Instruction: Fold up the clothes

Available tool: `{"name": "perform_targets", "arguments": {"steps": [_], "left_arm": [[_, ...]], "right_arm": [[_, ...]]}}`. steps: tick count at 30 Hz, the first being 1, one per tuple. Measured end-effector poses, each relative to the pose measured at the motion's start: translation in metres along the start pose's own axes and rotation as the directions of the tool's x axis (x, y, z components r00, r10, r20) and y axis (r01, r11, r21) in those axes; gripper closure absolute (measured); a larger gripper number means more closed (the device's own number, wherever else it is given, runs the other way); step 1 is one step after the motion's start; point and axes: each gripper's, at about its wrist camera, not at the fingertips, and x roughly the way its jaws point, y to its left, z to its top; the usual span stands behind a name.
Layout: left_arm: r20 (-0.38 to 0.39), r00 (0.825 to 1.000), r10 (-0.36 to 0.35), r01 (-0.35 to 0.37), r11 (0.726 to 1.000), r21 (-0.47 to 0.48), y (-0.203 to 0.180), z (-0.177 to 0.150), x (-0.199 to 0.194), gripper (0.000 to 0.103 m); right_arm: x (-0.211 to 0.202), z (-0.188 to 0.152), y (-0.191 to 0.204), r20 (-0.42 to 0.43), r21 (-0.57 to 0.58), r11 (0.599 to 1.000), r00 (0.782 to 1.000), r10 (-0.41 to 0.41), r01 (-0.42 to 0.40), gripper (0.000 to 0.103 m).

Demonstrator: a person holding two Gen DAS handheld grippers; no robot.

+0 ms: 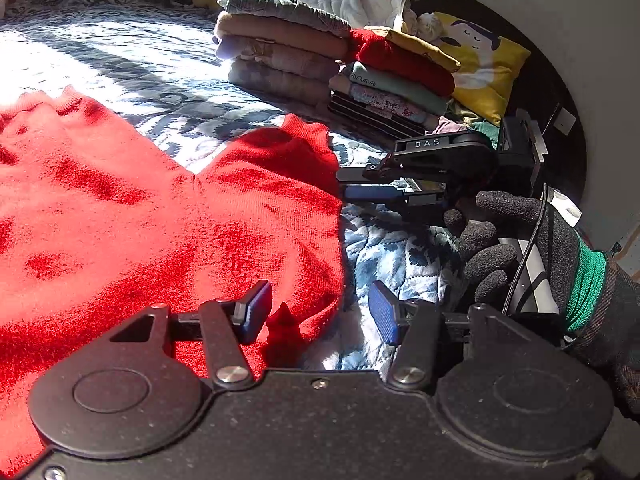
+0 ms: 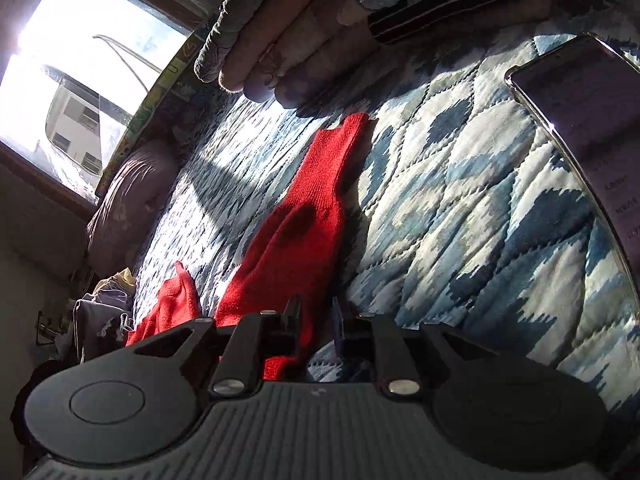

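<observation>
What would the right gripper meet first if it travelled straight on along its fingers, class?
Probably the red sweater's sleeve, which runs directly ahead of the right gripper along the quilt. Beyond its cuff stand the folded clothes stacks. Depth is uncertain in this fisheye view.

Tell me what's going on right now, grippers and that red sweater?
Left gripper open over the red sweater hem. Right gripper narrowly open at the sleeve edge, grip unclear. Sweater flat on quilt, unfolded. Phone lies clear of it.

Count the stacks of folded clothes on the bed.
2: a taller stack towards the window side, a second stack touching it beside the yellow pillow. Others may lie out of view.
</observation>
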Motion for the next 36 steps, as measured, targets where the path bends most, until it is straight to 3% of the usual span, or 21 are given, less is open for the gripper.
{"name": "perform_targets", "arguments": {"steps": [1, 6, 9, 10, 11, 13, 15, 18, 19, 20, 22, 23, 25, 27, 30, 31, 33, 34, 36], "left_arm": [[0.028, 1.000, -0.002, 0.002, 1.000, -0.011, 0.000, 0.001, -0.004, 0.051], [0.046, 0.999, -0.016, 0.017, 1.000, -0.023, 0.003, 0.004, -0.002, 0.051], [0.011, 1.000, -0.004, 0.005, 1.000, -0.023, 0.006, 0.004, 0.008, 0.051], [-0.008, 1.000, 0.000, 0.000, 1.000, -0.024, 0.008, 0.004, 0.013, 0.051], [-0.023, 1.000, 0.003, -0.004, 1.000, -0.023, 0.009, 0.003, 0.015, 0.051], [-0.044, 0.999, -0.001, 0.000, 1.000, -0.018, 0.010, 0.003, 0.018, 0.051], [-0.075, 0.997, -0.004, 0.002, 1.000, -0.022, 0.013, 0.003, 0.021, 0.051], [-0.086, 0.996, -0.013, 0.012, 1.000, -0.015, 0.013, 0.002, 0.017, 0.049], [-0.087, 0.996, -0.014, 0.013, 1.000, -0.013, 0.013, 0.002, 0.015, 0.049], [-0.080, 0.997, -0.014, 0.013, 1.000, -0.017, 0.013, 0.003, 0.012, 0.049], [-0.055, 0.998, -0.016, 0.015, 1.000, -0.018, 0.013, 0.005, 0.003, 0.049], [-0.041, 0.999, -0.017, 0.017, 1.000, -0.017, 0.014, 0.006, -0.001, 0.049], [-0.023, 1.000, -0.005, 0.004, 1.000, -0.025, 0.017, 0.009, -0.007, 0.049], [-0.010, 1.000, 0.027, -0.027, 0.999, -0.047, 0.024, 0.010, -0.014, 0.049], [0.015, 0.996, 0.093, -0.090, 0.989, -0.115, 0.041, 0.010, -0.027, 0.049], [0.024, 0.994, 0.109, -0.104, 0.984, -0.143, 0.047, 0.009, -0.032, 0.049], [0.041, 0.990, 0.133, -0.123, 0.975, -0.187, 0.057, 0.007, -0.043, 0.049], [0.050, 0.988, 0.143, -0.131, 0.971, -0.202, 0.062, 0.006, -0.051, 0.049], [0.064, 0.985, 0.161, -0.143, 0.963, -0.227, 0.069, 0.001, -0.065, 0.049]], "right_arm": [[0.003, 0.006, 0.001, 0.014, -0.010, 1.000, 1.000, -0.004, 0.004, 0.036], [0.040, 0.045, 0.006, 0.043, -0.030, 0.994, 0.993, -0.106, 0.108, 0.038], [0.067, 0.067, 0.014, 0.031, -0.084, 0.983, 0.987, -0.159, 0.161, 0.049], [0.076, 0.072, 0.018, 0.010, -0.111, 0.979, 0.985, -0.171, 0.171, 0.080], [0.076, 0.073, 0.025, 0.030, -0.158, 0.973, 0.986, -0.167, 0.170, 0.097], [0.072, 0.073, 0.042, 0.099, -0.285, 0.944, 0.984, -0.146, 0.168, 0.098], [0.080, 0.070, 0.054, 0.115, -0.426, 0.879, 0.976, -0.183, 0.215, 0.098], [0.097, 0.070, 0.049, 0.103, -0.464, 0.838, 0.956, -0.273, 0.289, 0.096], [0.092, 0.067, 0.050, 0.137, -0.473, 0.820, 0.946, -0.294, 0.323, 0.086], [0.082, 0.063, 0.053, 0.158, -0.475, 0.816, 0.944, -0.289, 0.330, 0.080], [0.061, 0.052, 0.060, 0.195, -0.477, 0.814, 0.943, -0.268, 0.330, 0.079], [0.050, 0.043, 0.066, 0.190, -0.490, 0.819, 0.953, -0.234, 0.299, 0.079], [0.026, 0.016, 0.082, 0.155, -0.538, 0.816, 0.976, -0.150, 0.211, 0.079], [0.010, -0.017, 0.103, 0.084, -0.608, 0.789, 0.995, -0.048, 0.089, 0.080], [-0.008, -0.064, 0.124, -0.035, -0.693, 0.717, 0.998, 0.060, -0.067, 0.081], [-0.006, -0.086, 0.127, -0.089, -0.742, 0.665, 0.995, 0.039, -0.093, 0.085], [0.010, -0.119, 0.115, -0.109, -0.830, 0.557, 0.983, -0.145, -0.010, 0.088], [0.004, -0.127, 0.110, -0.074, -0.846, 0.534, 0.990, -0.120, 0.002, 0.088], [-0.013, -0.130, 0.113, -0.056, -0.839, 0.545, 0.993, -0.108, 0.012, 0.088]]}}
